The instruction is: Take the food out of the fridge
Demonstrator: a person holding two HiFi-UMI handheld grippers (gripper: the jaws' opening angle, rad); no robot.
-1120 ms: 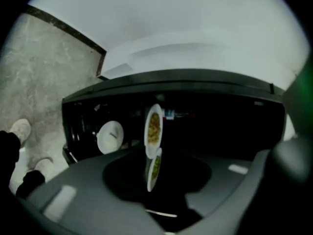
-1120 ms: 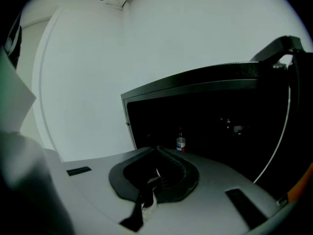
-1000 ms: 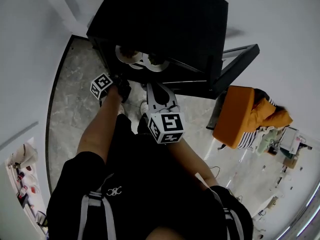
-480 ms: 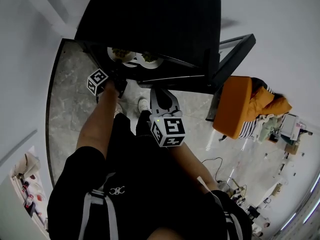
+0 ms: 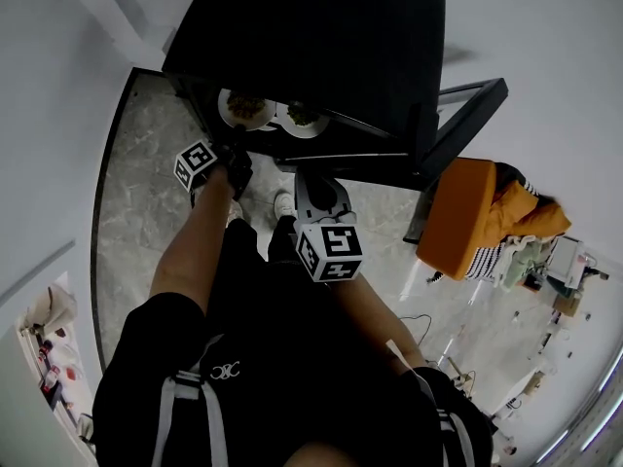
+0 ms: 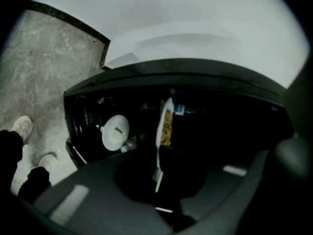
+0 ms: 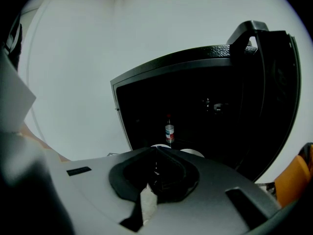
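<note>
Plate of food [image 6: 166, 126] at 12 o'clock sits rim-first in left tongs [image 6: 157, 177], which have just been closing on it; right tongs [image 7: 155, 163] closed, empty.

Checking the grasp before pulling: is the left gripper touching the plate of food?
Touching. In the left gripper view the left gripper has just been closing its fingers, and the rim of the plate of food sits pinched between them.
</note>
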